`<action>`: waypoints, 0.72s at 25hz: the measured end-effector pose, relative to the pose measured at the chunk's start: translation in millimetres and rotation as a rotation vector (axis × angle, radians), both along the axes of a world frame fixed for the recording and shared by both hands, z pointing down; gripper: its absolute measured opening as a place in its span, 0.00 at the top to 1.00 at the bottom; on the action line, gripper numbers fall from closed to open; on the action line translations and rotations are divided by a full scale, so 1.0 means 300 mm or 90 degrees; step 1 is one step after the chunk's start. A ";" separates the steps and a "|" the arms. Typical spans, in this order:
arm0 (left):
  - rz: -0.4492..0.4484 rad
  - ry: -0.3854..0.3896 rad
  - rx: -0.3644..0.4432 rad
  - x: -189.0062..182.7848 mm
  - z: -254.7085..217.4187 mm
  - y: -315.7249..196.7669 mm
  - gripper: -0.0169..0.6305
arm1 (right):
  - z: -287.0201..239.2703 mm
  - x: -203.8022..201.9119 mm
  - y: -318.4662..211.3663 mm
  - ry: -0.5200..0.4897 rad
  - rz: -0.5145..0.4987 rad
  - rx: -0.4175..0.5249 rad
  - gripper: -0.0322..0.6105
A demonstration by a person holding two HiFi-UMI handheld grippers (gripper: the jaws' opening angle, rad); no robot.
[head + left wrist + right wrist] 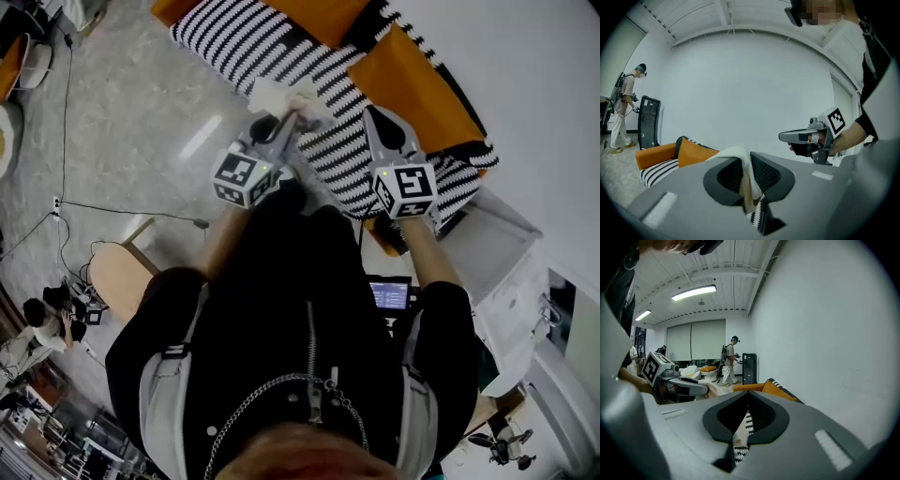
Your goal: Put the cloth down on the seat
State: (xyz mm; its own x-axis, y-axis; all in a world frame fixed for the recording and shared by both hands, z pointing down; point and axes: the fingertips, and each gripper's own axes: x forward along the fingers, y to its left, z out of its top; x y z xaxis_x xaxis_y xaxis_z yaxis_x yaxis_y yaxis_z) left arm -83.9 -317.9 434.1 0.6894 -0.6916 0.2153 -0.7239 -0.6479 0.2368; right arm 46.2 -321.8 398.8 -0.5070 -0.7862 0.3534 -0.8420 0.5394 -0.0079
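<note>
Grey floor [141,122], white wall [544,75] at right. Your left hand-held gripper [293,112] clamps the white cloth [279,97] over the near edge of the striped seat [234,47]. Your right hand-held gripper [377,117] is empty, its jaws nearly together. The cloth's lower end is hidden.

No legible text or numbers.

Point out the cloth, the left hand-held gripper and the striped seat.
cloth [746,174]: left gripper view, the fold pinched between the jaws.
left hand-held gripper [289,120]: head view, its fingertips at the cloth.
striped seat [234,47]: head view, bare striped cushion top.
</note>
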 end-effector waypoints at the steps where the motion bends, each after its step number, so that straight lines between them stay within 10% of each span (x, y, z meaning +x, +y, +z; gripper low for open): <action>1: 0.003 0.000 0.005 -0.006 -0.006 -0.017 0.90 | 0.005 -0.011 -0.009 0.000 -0.002 0.000 0.95; 18: 0.007 -0.005 0.009 0.045 0.011 -0.370 0.90 | 0.062 0.020 -0.202 -0.013 -0.004 -0.029 0.95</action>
State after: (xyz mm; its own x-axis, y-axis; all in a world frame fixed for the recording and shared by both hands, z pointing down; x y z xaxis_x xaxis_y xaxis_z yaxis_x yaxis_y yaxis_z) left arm -70.5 -429.0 437.3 0.6956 -0.6866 0.2115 -0.7183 -0.6595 0.2217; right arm 52.2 -382.3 417.4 -0.5201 -0.7658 0.3782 -0.8376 0.5440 -0.0502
